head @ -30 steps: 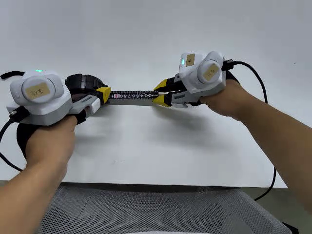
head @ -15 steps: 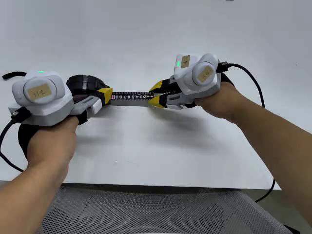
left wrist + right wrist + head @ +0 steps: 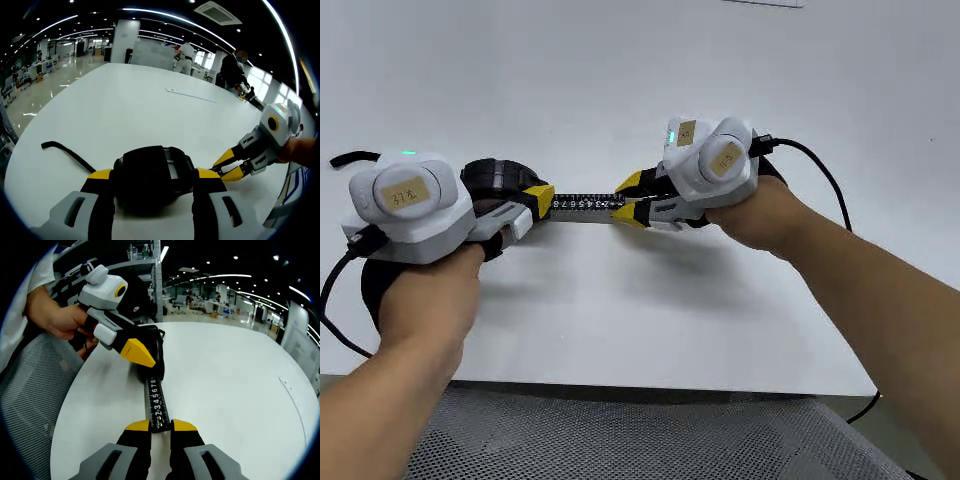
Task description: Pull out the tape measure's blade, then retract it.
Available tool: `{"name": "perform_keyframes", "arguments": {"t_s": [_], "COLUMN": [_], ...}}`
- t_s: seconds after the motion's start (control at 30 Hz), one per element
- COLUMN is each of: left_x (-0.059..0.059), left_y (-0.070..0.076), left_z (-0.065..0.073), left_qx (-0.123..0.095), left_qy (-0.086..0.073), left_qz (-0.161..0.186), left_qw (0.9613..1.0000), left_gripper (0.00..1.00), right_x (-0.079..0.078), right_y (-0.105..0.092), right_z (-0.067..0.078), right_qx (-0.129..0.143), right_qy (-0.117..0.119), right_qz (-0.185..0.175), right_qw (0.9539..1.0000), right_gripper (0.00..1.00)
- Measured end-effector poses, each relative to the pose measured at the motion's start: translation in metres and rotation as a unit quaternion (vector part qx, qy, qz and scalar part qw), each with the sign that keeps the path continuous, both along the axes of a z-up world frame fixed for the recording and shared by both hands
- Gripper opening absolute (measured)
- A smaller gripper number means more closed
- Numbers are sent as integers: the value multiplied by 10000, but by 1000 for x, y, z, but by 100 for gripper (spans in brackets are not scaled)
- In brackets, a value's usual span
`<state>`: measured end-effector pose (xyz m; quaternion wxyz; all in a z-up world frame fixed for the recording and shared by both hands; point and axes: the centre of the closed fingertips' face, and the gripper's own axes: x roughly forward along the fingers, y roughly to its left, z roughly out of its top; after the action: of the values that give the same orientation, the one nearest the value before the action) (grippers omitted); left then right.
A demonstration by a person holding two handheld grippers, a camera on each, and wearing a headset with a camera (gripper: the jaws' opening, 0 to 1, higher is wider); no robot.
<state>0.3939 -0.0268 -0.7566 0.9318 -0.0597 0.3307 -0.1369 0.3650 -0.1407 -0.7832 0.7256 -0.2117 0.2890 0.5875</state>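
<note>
The black tape measure case point(image 3: 496, 177) sits between the yellow-tipped jaws of my left gripper point(image 3: 525, 203), which is shut on it; in the left gripper view the case point(image 3: 152, 175) bulges between the fingers point(image 3: 102, 176). A short length of black blade with white numbers point(image 3: 582, 203) runs right to my right gripper point(image 3: 628, 205), shut on the blade's end. In the right gripper view the blade point(image 3: 155, 404) leads from the right gripper point(image 3: 160, 428) up to the case point(image 3: 152, 347) and the left gripper point(image 3: 131, 351). The right gripper point(image 3: 231, 165) enters the left gripper view from the right.
The white table point(image 3: 620, 90) stretches far behind and to both sides. A black strap point(image 3: 65, 152) lies left of the case. Cables point(image 3: 825, 175) trail from both grippers. A grey mesh chair seat point(image 3: 620, 435) lies below the table's near edge. People stand far off point(image 3: 232, 70).
My right gripper has moved left toward the case, still holding the blade's end, so the exposed blade is shorter. The left gripper has kept its hold on the case.
</note>
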Motion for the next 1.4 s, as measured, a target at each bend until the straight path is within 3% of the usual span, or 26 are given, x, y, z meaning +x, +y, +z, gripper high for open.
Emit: {"name": "perform_keyframes", "arguments": {"t_s": [1.4], "left_x": [0], "left_y": [-1], "left_z": [-1], "left_qx": [32], "left_qy": [-13], "left_qz": [-5], "left_qw": [10000], "left_gripper": [58], "right_x": [6], "right_y": [50], "right_z": [-6], "right_qx": [250], "right_qy": [32], "right_qz": [-85], "right_qw": [9996], "right_gripper": [10]}}
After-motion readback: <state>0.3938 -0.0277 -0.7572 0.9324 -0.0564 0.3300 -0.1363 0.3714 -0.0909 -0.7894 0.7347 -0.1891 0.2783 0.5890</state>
